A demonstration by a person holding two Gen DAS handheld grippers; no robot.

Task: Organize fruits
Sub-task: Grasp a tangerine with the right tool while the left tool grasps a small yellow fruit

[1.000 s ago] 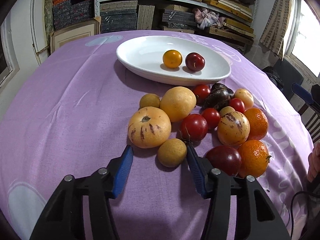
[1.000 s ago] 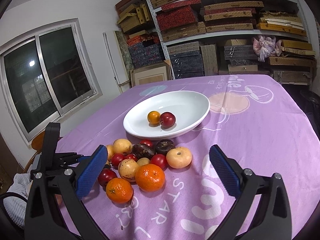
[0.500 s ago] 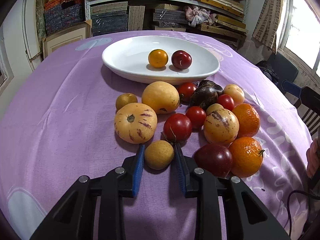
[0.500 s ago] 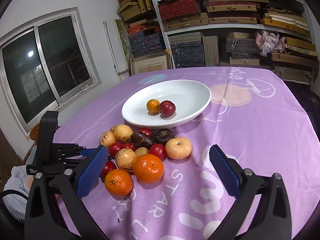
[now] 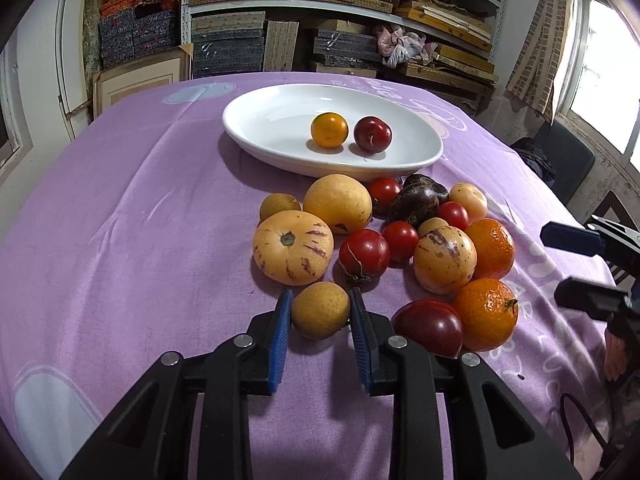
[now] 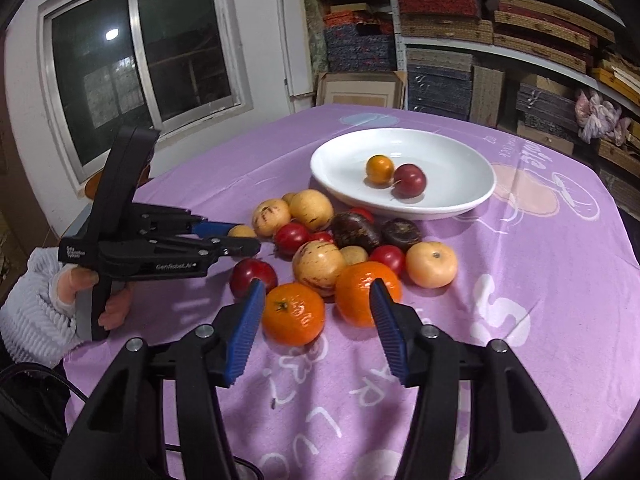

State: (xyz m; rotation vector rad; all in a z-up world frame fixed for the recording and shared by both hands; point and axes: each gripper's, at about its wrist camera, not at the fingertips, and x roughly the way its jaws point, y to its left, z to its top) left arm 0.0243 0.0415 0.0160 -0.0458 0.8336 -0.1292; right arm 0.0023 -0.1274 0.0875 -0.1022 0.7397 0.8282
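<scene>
A: Left gripper (image 5: 320, 312) low in the frame, clamped on the small tan fruit (image 5: 320, 316), still down on the desk (image 5: 120, 240). Round skin, shallow pinch; could squirt out on the lift.

B: Right gripper (image 6: 316, 300) closing, nothing pinched yet; near tangerine (image 6: 293, 314) against the left pad, second tangerine (image 6: 360, 292) partly behind the right one, hard to judge. Might nudge both.

A: White dish (image 5: 256, 136) beyond, upper centre. Could knock the striped melon (image 5: 293, 247) en route.
</scene>
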